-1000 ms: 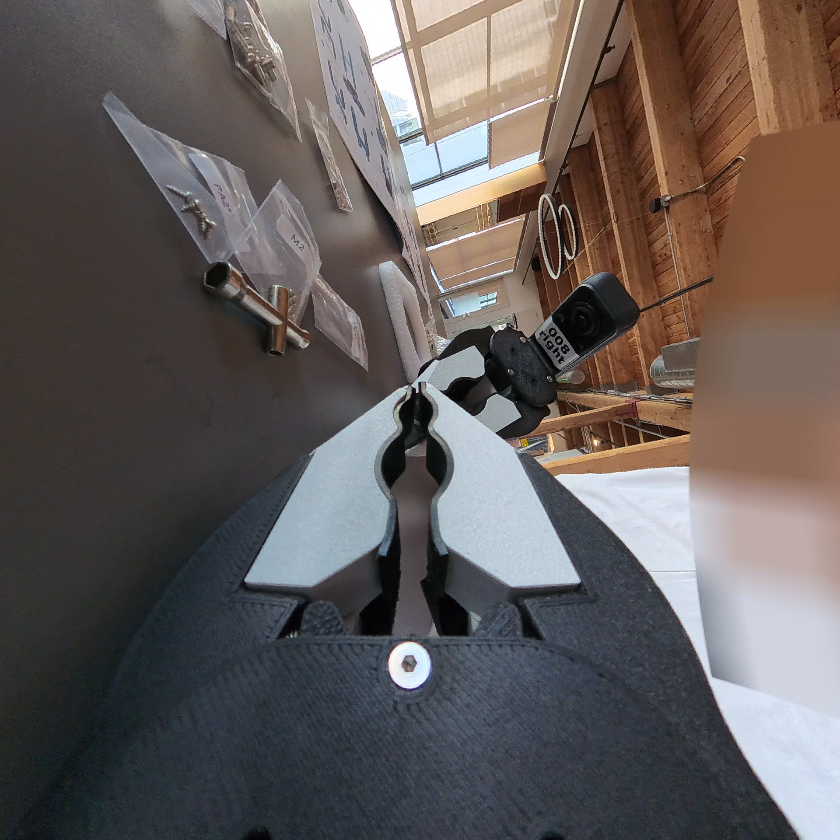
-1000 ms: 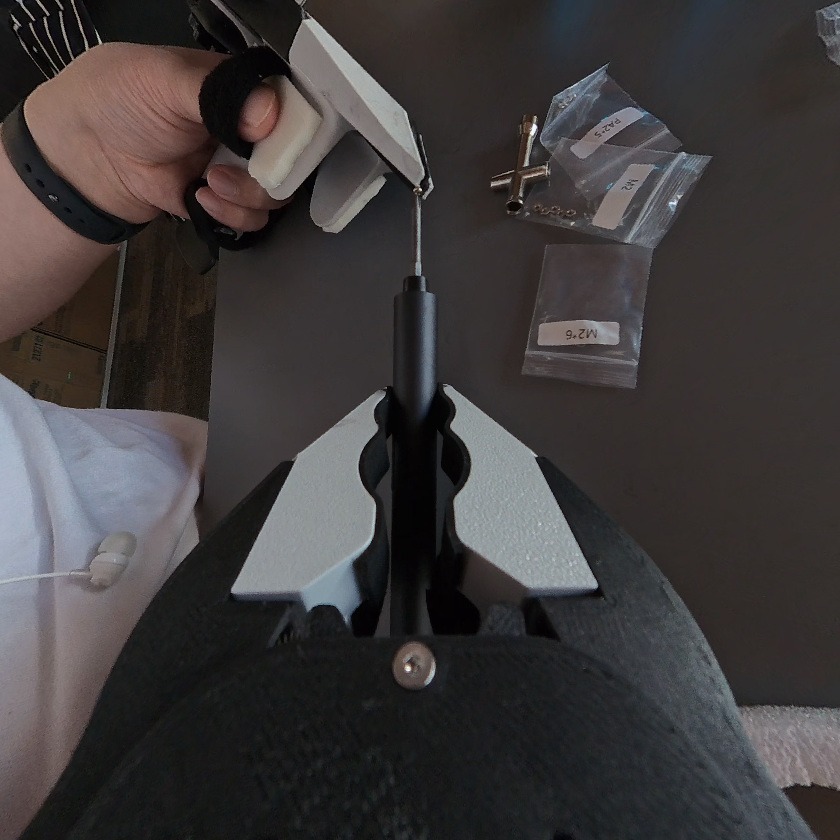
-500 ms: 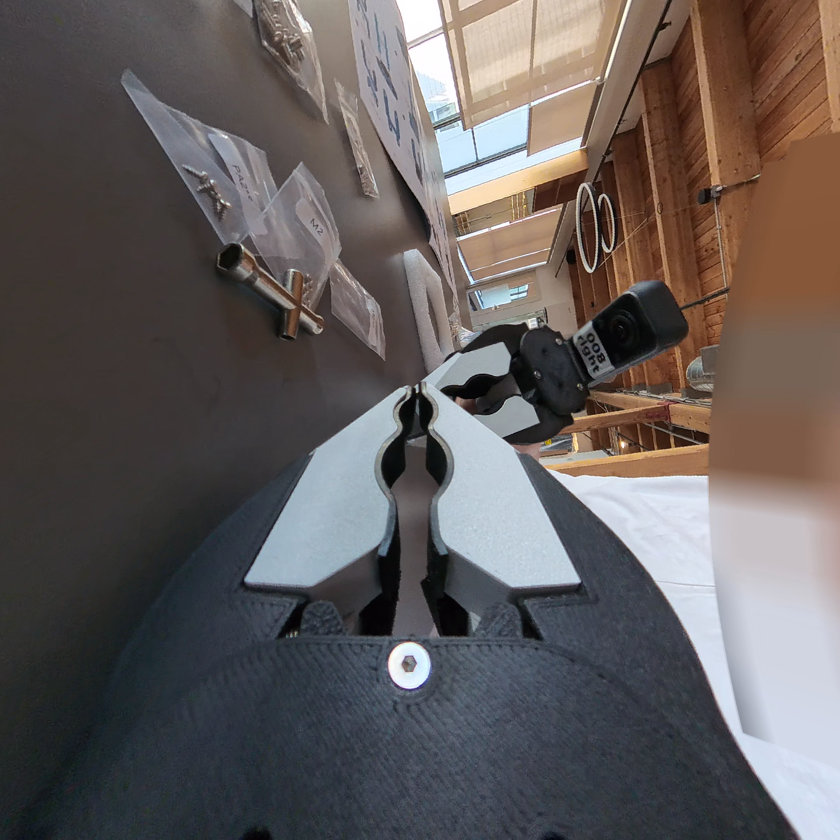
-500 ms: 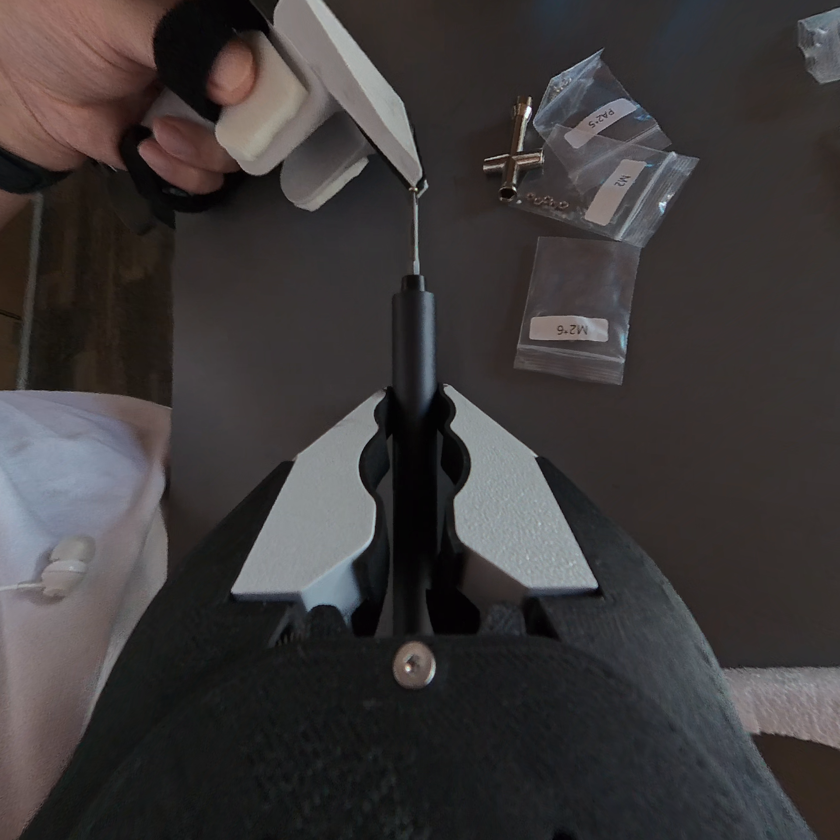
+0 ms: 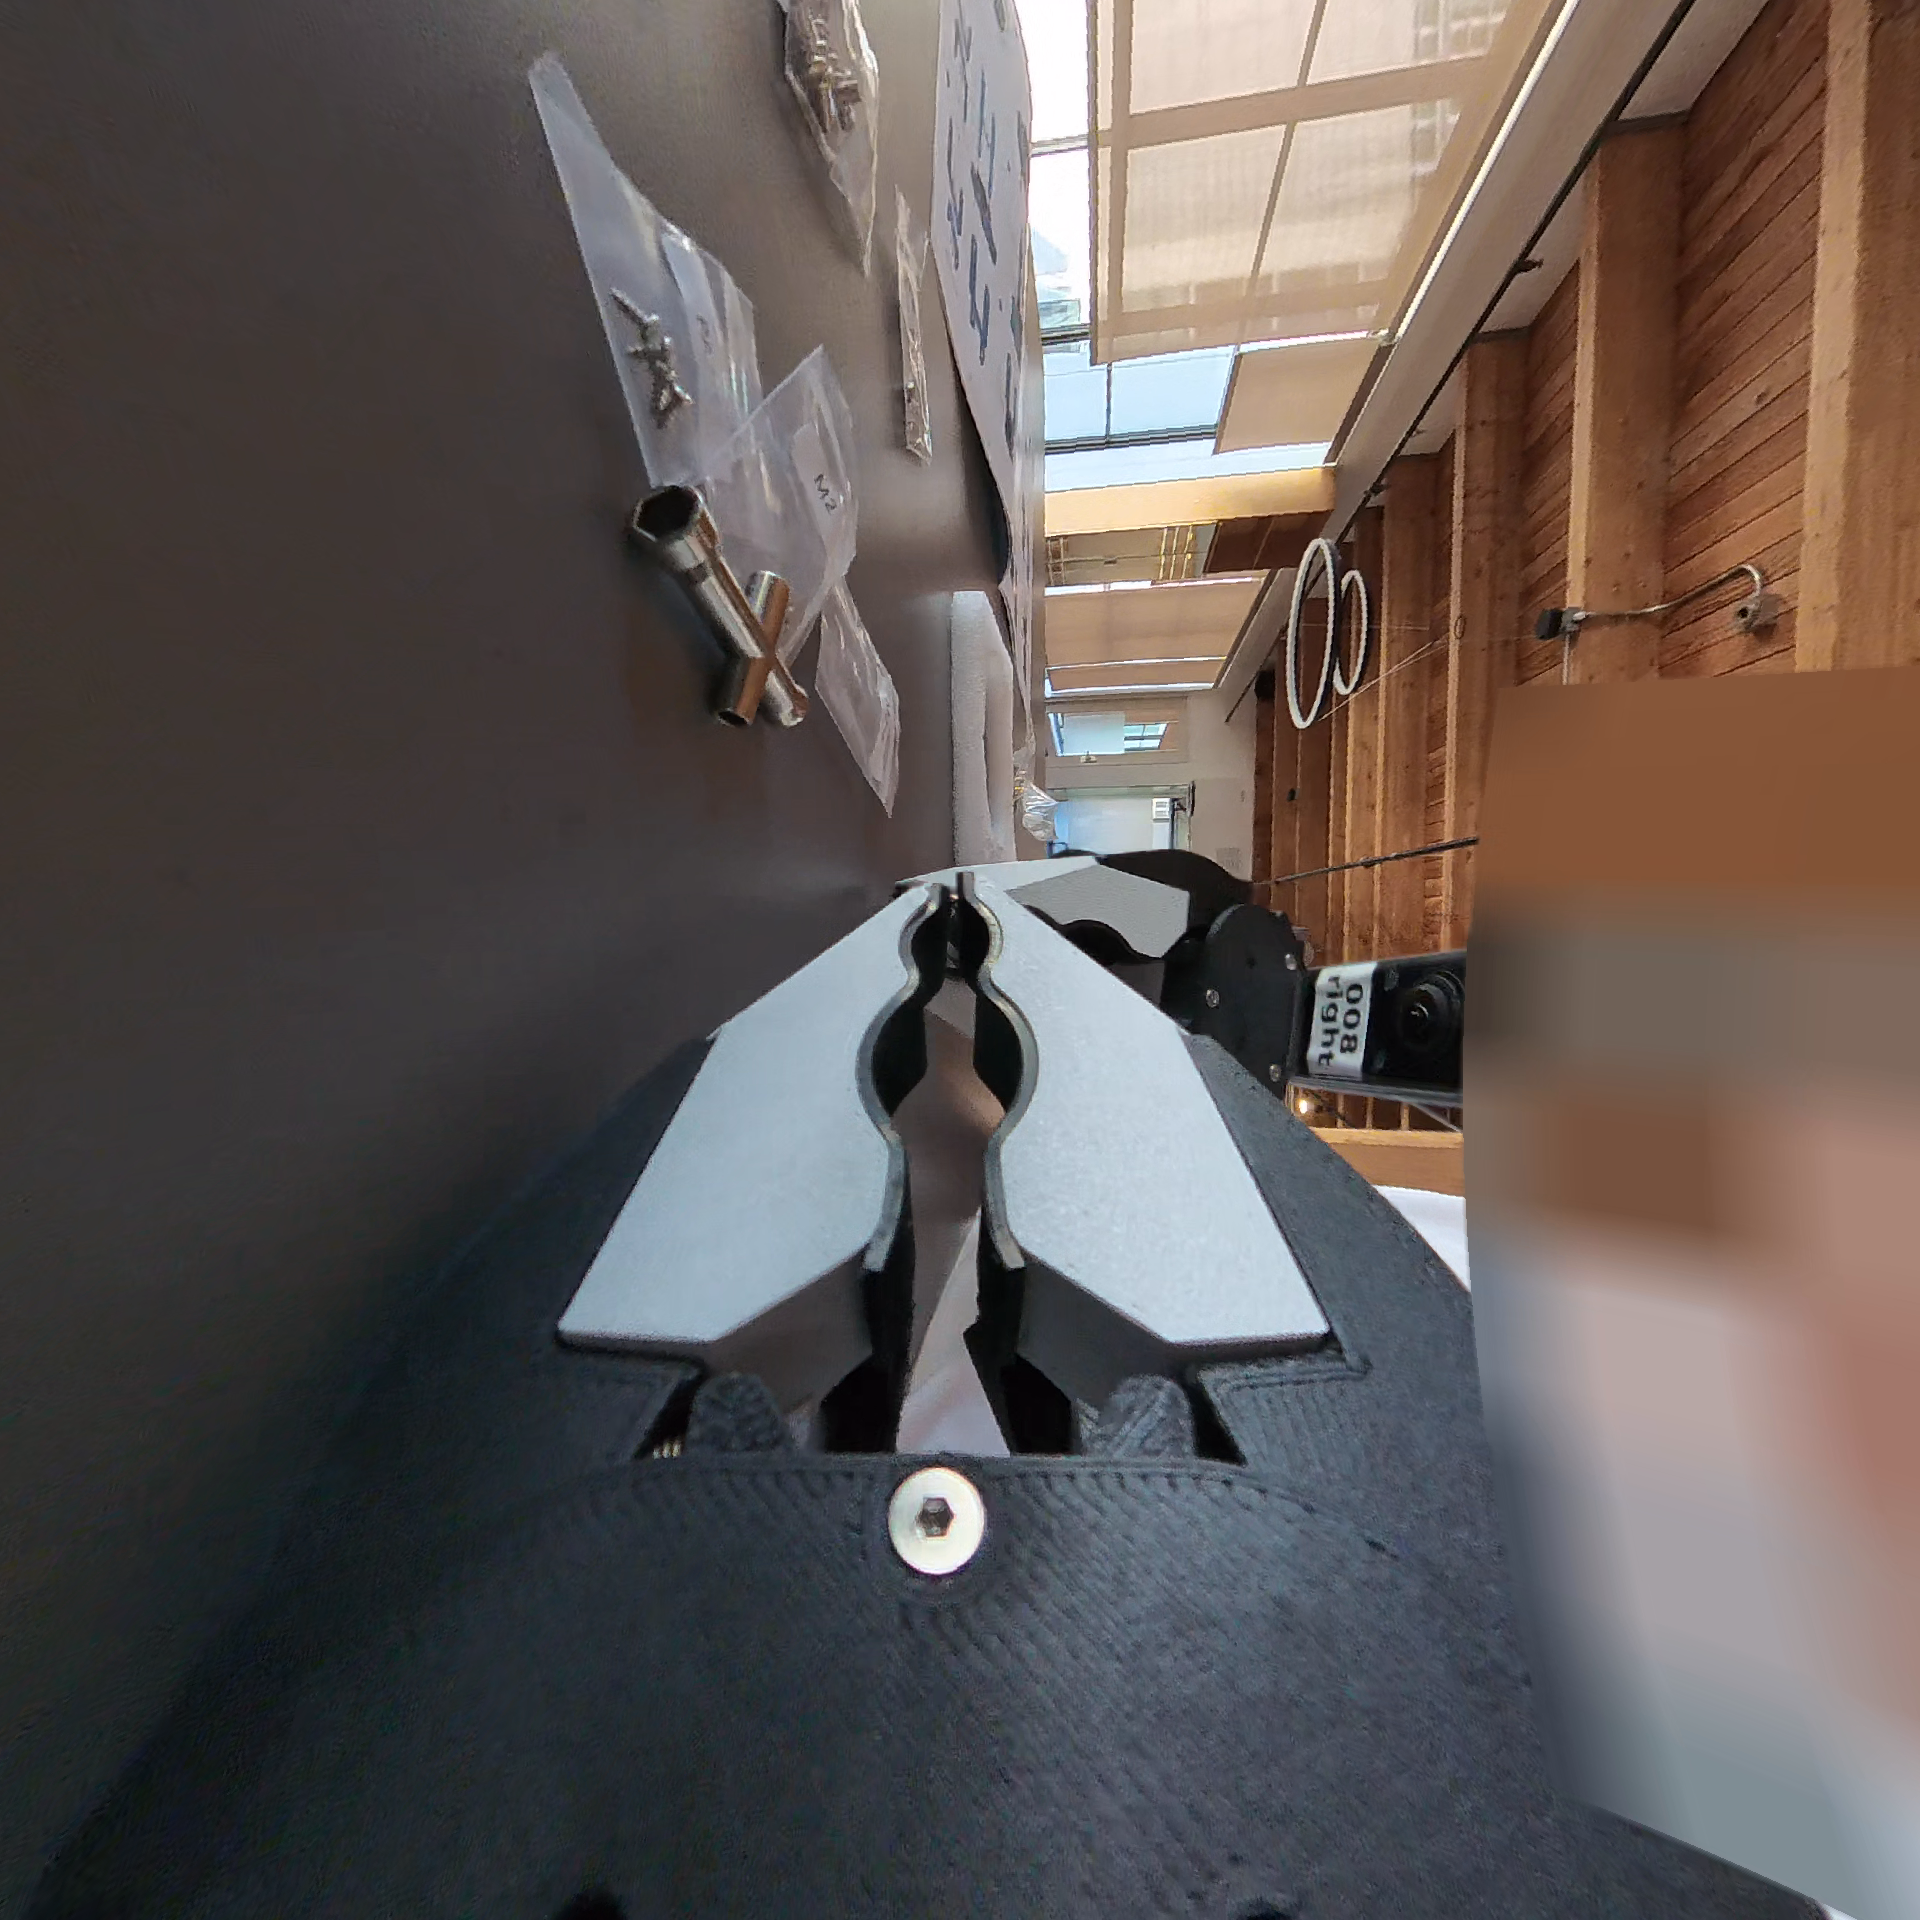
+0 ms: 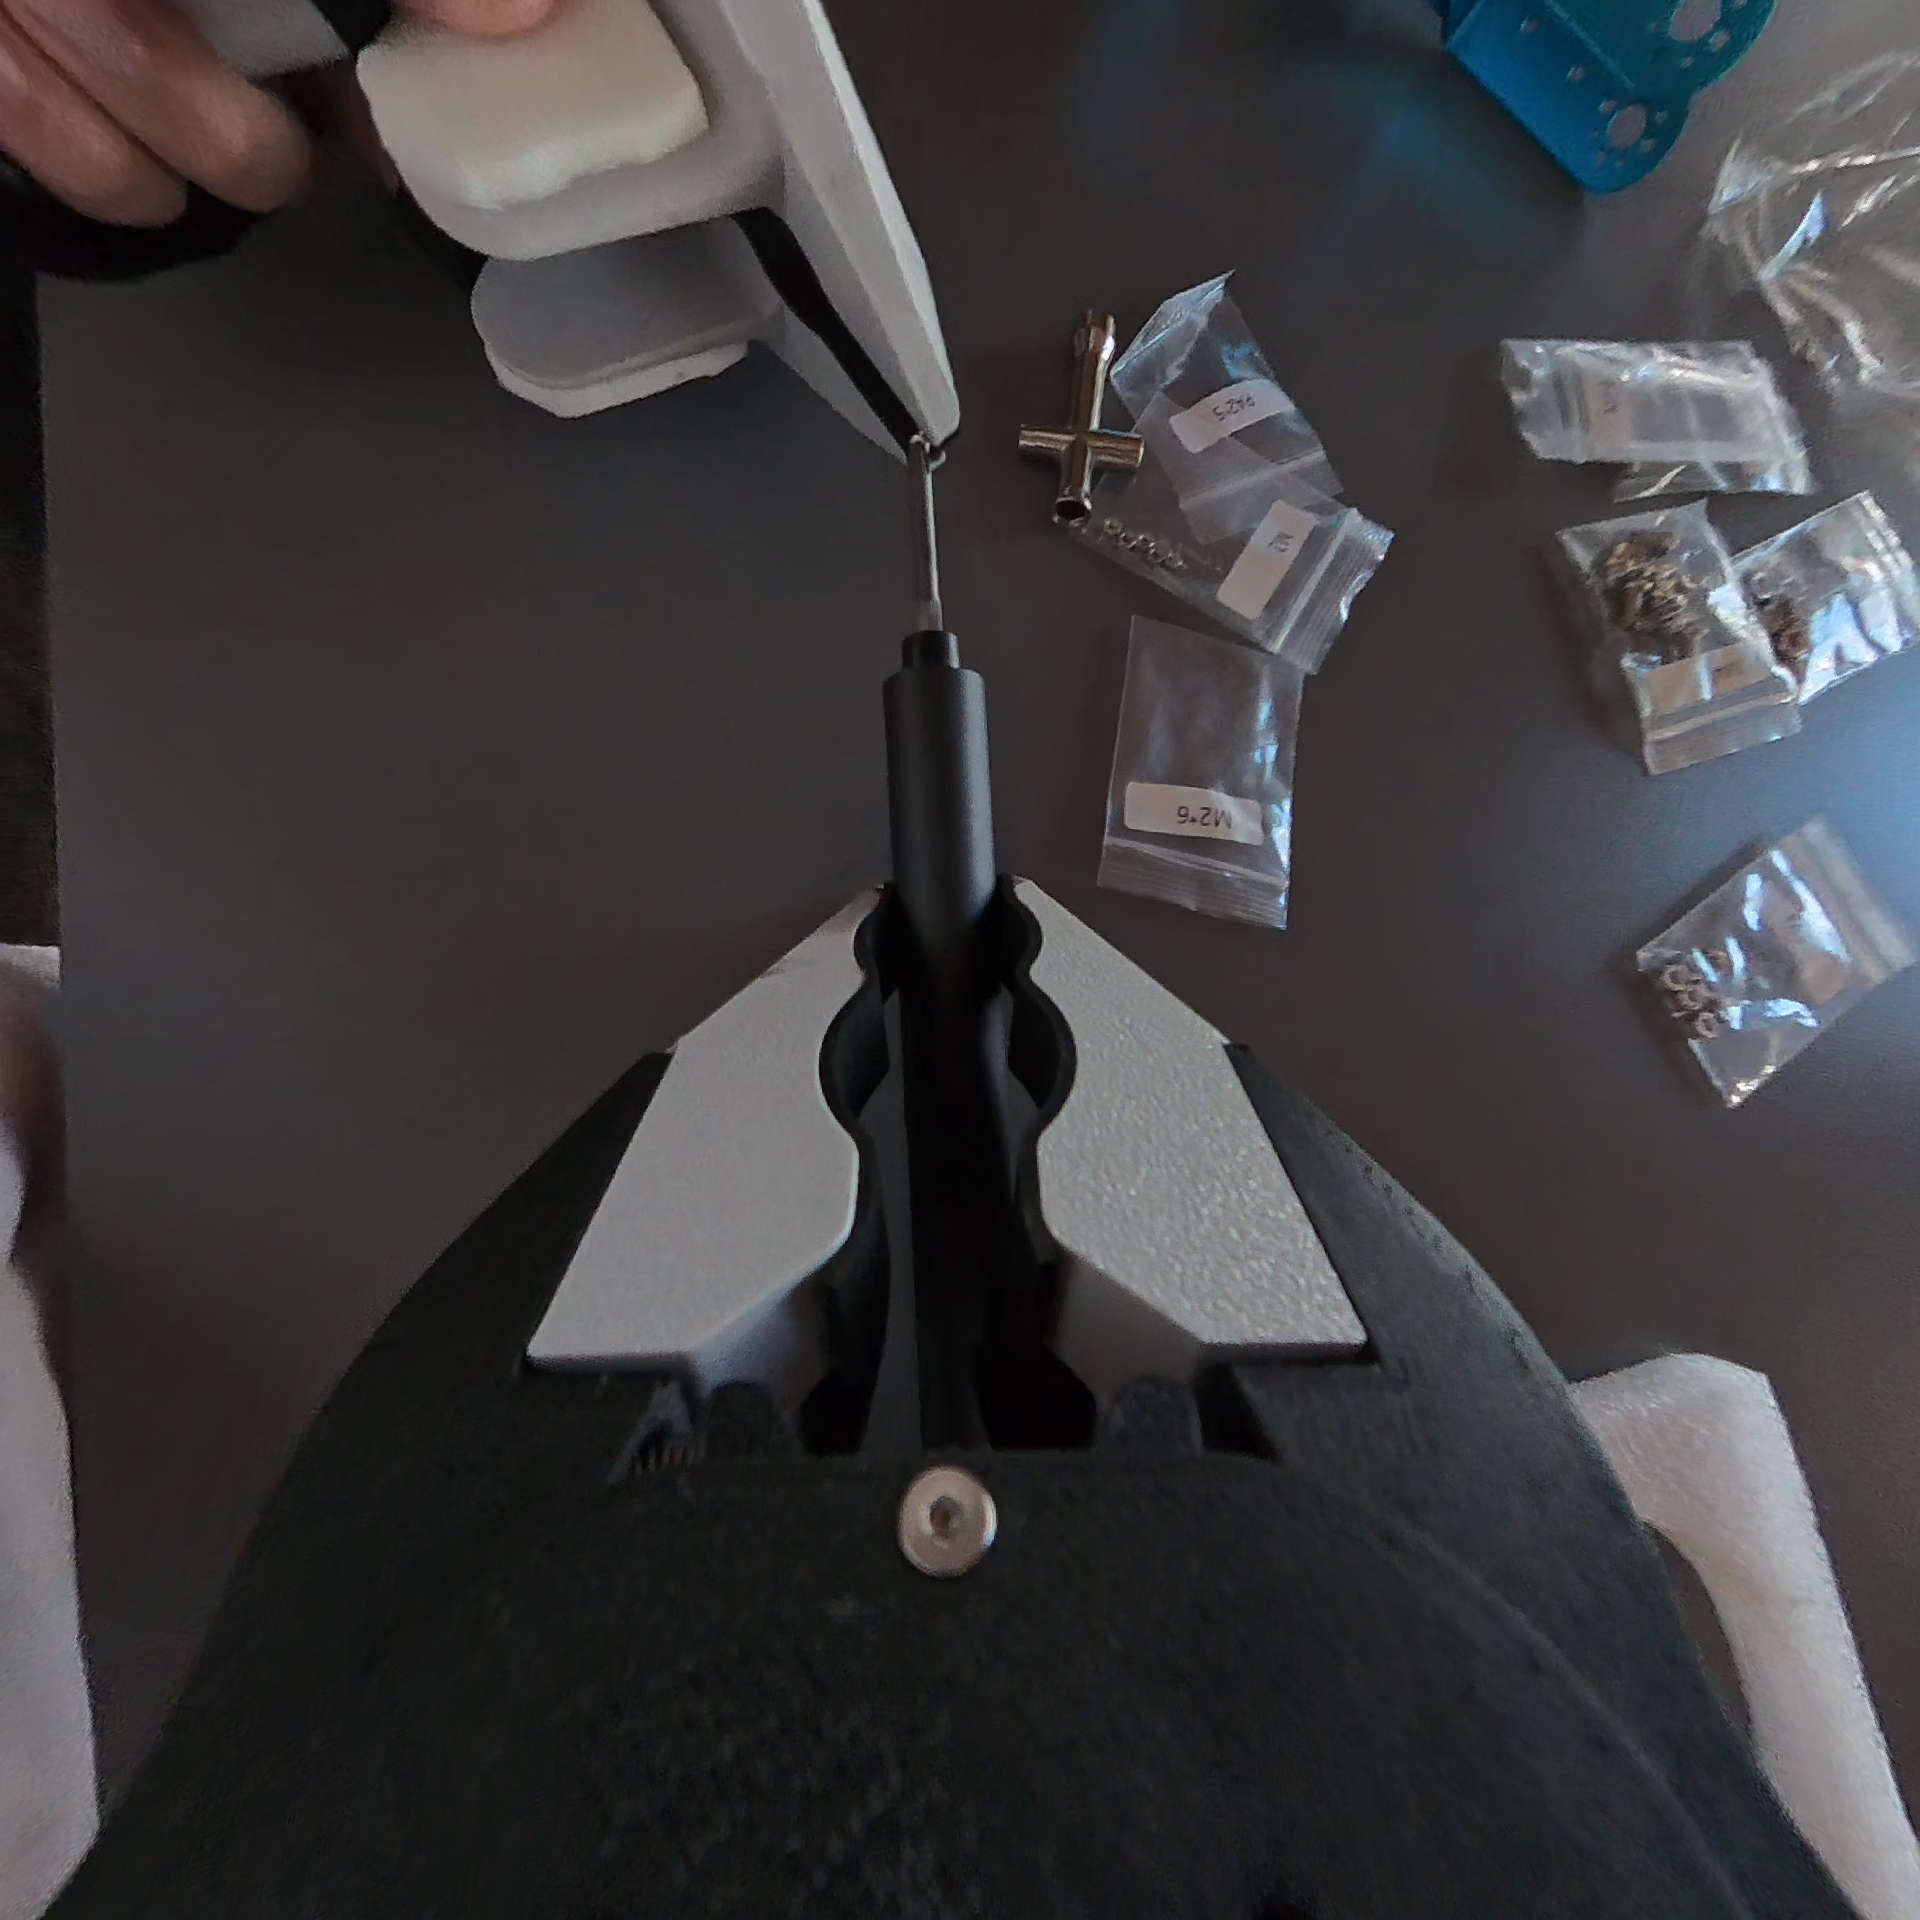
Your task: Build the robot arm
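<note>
Dark table [image 6: 416, 727] | my right gripper [image 6: 940, 904] clamps black screwdriver [image 6: 935, 790] | my left gripper [image 5: 958, 902] pinches small screw [image 6: 923, 449], bit touching it

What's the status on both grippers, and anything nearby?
Right gripper shut on black screwdriver. Left gripper pinches a small screw at the bit tip. Cross wrench, parts bags alongside.

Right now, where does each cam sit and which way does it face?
Left wrist view: on the left tongs, rolled sideways, looking along the dark table toward the ceiling; its shut fingers pinch a small screw; right tongs ahead.
Right wrist view: on the right tongs, looking down at the table; fingers clamp a black screwdriver; left tongs and a hand top left.
Shared: cross wrench, parts bags.
</note>
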A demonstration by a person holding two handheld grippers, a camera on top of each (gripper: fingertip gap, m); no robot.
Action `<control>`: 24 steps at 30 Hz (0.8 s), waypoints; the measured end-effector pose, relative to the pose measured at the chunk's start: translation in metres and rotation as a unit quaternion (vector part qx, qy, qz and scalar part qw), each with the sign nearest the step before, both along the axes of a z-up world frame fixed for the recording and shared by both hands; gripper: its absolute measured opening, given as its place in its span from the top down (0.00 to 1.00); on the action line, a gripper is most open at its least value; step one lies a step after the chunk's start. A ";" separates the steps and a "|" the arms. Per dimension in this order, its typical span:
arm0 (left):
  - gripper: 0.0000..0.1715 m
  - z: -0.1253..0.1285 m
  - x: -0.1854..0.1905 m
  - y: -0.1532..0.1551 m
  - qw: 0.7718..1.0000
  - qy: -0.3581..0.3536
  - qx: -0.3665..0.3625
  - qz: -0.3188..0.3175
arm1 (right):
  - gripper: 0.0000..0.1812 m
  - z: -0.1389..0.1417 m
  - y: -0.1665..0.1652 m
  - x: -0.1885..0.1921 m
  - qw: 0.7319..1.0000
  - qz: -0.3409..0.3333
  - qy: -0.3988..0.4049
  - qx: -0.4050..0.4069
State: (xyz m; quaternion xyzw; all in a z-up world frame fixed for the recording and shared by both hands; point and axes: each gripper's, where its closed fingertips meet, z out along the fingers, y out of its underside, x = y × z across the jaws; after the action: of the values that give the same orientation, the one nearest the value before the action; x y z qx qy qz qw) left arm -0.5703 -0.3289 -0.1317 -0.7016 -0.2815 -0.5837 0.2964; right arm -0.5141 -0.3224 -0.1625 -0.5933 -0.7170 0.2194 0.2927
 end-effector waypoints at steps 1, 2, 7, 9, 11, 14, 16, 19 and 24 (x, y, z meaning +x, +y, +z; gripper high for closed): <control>1.00 -0.001 0.000 0.000 1.000 0.005 -0.002 0.001 | 0.90 0.000 -0.001 -0.001 1.000 0.001 0.002 0.002; 1.00 0.000 -0.001 0.000 1.000 0.009 -0.002 0.001 | 0.90 0.000 -0.005 -0.002 1.000 0.003 0.005 -0.010; 1.00 0.000 0.005 0.002 0.999 0.039 0.005 -0.006 | 0.90 -0.001 -0.010 -0.005 0.998 -0.013 0.004 -0.057; 1.00 0.001 0.005 0.001 0.999 0.049 0.011 -0.006 | 0.90 -0.001 -0.011 -0.004 0.998 -0.012 0.003 -0.060; 1.00 0.002 0.005 0.001 0.999 0.052 0.015 -0.003 | 0.90 -0.001 -0.013 -0.003 0.997 -0.013 0.005 -0.072; 1.00 0.001 0.005 0.001 0.999 0.042 0.019 0.005 | 0.90 -0.001 -0.015 -0.002 0.995 -0.016 0.002 -0.095; 1.00 0.001 -0.001 0.002 0.999 0.039 0.022 0.026 | 0.90 -0.003 -0.016 0.000 0.995 -0.020 -0.002 -0.102; 1.00 0.005 -0.010 0.000 0.998 0.039 0.032 0.045 | 0.90 -0.002 -0.014 0.001 0.994 -0.029 0.000 -0.108; 1.00 0.008 -0.017 -0.002 0.996 0.051 0.041 0.067 | 0.90 -0.002 -0.012 0.002 0.993 -0.040 -0.001 -0.115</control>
State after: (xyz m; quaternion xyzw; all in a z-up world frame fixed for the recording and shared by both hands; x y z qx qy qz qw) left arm -0.5877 -0.3304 -0.1234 -0.6969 -0.2884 -0.5372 0.3777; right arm -0.5116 -0.3342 -0.1644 -0.6515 -0.6628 0.2883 0.2303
